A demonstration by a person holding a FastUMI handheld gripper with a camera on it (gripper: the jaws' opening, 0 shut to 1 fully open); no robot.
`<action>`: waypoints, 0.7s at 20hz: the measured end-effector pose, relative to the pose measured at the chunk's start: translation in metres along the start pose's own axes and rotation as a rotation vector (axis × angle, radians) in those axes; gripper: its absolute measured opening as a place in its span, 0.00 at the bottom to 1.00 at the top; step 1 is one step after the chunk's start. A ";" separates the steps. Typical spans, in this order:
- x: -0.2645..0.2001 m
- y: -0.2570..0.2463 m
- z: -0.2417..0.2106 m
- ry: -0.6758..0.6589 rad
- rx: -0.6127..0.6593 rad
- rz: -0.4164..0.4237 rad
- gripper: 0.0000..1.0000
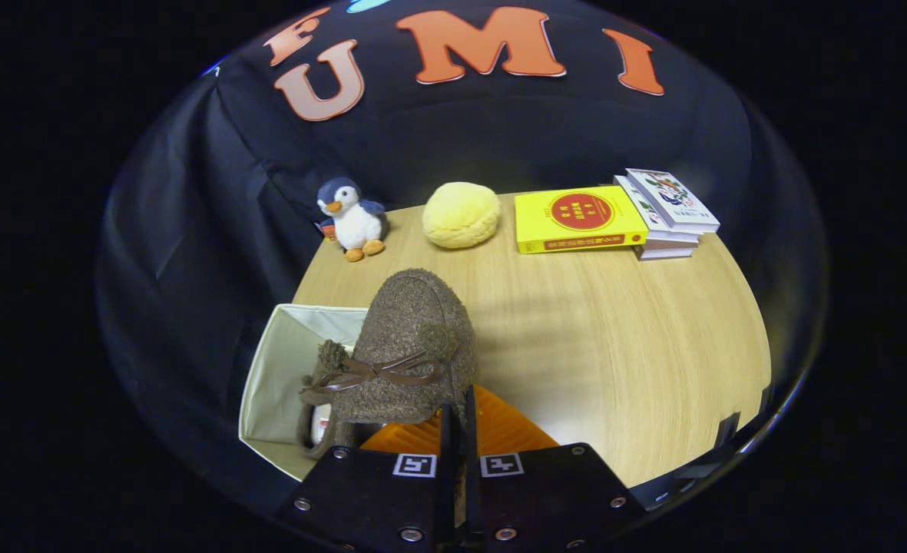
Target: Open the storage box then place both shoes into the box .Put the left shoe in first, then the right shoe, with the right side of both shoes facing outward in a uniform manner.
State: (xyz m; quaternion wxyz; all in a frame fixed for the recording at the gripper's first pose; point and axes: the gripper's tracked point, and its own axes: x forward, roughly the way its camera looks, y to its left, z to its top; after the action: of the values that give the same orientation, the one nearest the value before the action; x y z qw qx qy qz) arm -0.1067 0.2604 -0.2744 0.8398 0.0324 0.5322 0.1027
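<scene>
Both fingers (459, 418) closed, pinching shoe (411, 346)

Tongs (458, 430) closed on brown shoe (411, 346), held above near corner of open white box (273, 376); shoe blocks passage straight ahead. Second shoe (316, 415) already in box, under held one. Broad bare stretch of bench (614, 346) open to right of tongs. Far edge lined: penguin toy (352, 217), yellow plush ball (461, 214), yellow book (578, 219), book stack (668, 211).
</scene>
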 end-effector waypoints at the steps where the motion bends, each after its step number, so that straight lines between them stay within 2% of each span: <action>1: -0.001 0.014 0.001 0.002 -0.004 0.013 0.07; 5: 0.006 0.071 0.003 0.008 -0.028 0.065 0.06; 9: 0.024 0.107 -0.012 0.061 -0.063 0.075 0.07; 14: 0.049 0.121 -0.042 0.127 -0.105 0.041 0.07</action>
State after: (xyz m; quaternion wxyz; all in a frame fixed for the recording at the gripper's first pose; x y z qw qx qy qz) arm -0.1410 0.3865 -0.3160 0.8026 -0.0074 0.5774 0.1494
